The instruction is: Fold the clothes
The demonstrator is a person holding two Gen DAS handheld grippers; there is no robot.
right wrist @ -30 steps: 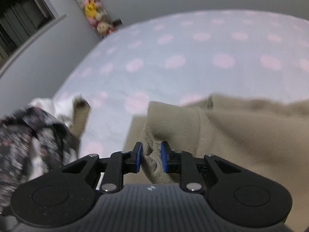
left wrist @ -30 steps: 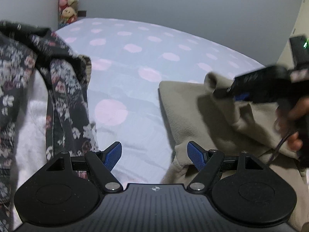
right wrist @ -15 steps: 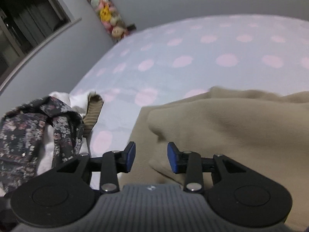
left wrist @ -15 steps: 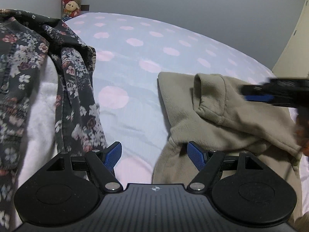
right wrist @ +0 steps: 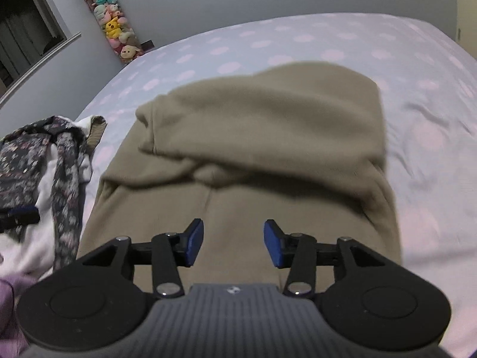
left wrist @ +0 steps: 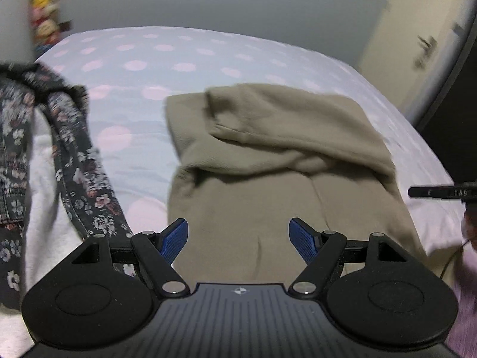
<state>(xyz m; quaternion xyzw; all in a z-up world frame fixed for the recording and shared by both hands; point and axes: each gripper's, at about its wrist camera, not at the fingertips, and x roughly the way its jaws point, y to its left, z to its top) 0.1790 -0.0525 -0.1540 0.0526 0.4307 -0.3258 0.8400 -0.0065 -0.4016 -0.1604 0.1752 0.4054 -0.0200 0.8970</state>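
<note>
Here is the beige fleece garment [right wrist: 262,137], lying on the bed [right wrist: 417,68] with its pale sheet dotted in pink, and its upper part is doubled over so a thick fold sits across the middle of it. The right gripper [right wrist: 234,243] hangs above the lower half of that garment, jaws opening, blue pads apart, nothing between them, the cloth lying loose beneath. The left gripper [left wrist: 238,240] hovers over the same garment's near left portion, jaws spread wide and empty, no pad pressing on the fabric. In the left wrist view the garment [left wrist: 268,155] runs from the middle of the bed toward the camera, and at the right edge the dark tip of the other gripper pokes in beside a hand [left wrist: 469,226], blurred. Off to the left of the beige piece lies a heap: a dark floral garment [left wrist: 74,161] draped over white cloth [left wrist: 41,197]. Far back, in the room's corner, a column of plush toys [right wrist: 116,29] stands against the wall.
</note>
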